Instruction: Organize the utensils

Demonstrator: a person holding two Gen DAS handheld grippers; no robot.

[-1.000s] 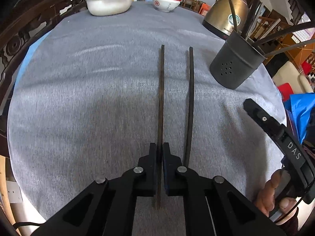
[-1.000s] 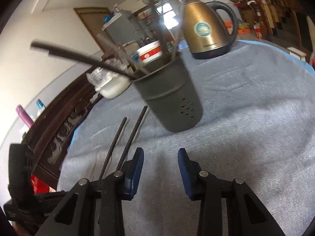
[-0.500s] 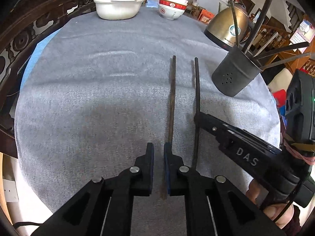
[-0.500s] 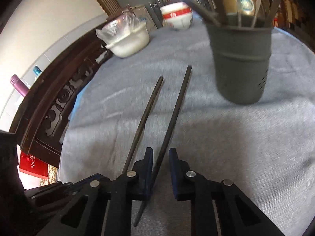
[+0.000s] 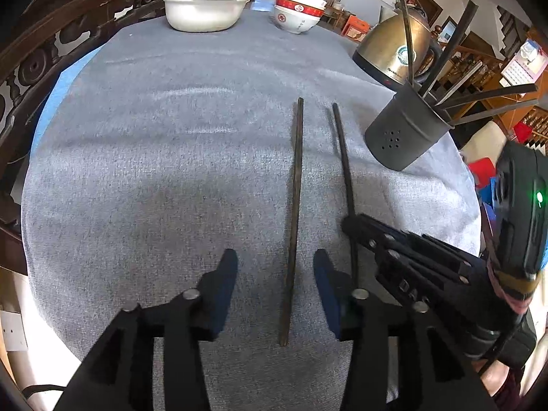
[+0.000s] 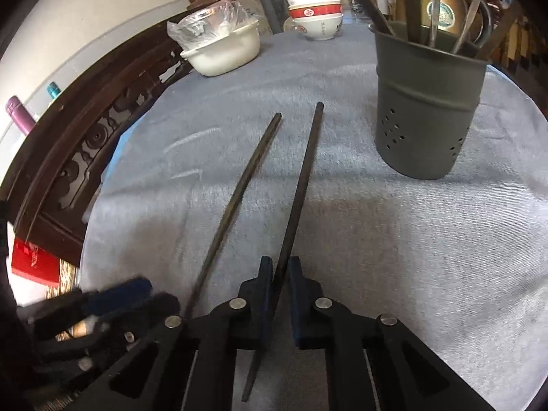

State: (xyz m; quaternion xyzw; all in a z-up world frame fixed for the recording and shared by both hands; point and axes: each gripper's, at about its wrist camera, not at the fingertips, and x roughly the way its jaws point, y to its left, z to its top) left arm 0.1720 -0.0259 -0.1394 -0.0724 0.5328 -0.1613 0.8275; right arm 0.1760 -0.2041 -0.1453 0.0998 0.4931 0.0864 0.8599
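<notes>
Two dark chopsticks lie side by side on the grey cloth. The left chopstick [image 5: 295, 198] [image 6: 239, 188] rests flat between the fingers of my left gripper [image 5: 275, 269], whose jaws are opening and do not touch it. My right gripper [image 6: 280, 264] [image 5: 352, 222] has its jaws closing, with the pads pressed on the near end of the right chopstick [image 6: 304, 171] [image 5: 342, 157]. The grey perforated utensil holder [image 5: 400, 137] [image 6: 424, 120] stands to the right, beyond both grippers, with several sticks and utensils in it.
A white basin [image 5: 205, 13] with a plastic bag, stacked red-and-white bowls [image 5: 299, 10] and a brass kettle [image 5: 400, 48] stand at the far edge. Carved dark woodwork [image 5: 51, 44] runs along the left side. The cloth's rounded edge lies just below the grippers.
My left gripper has opened off the left chopstick, which now lies free. The right gripper swung in from the right and shut on the right chopstick.
</notes>
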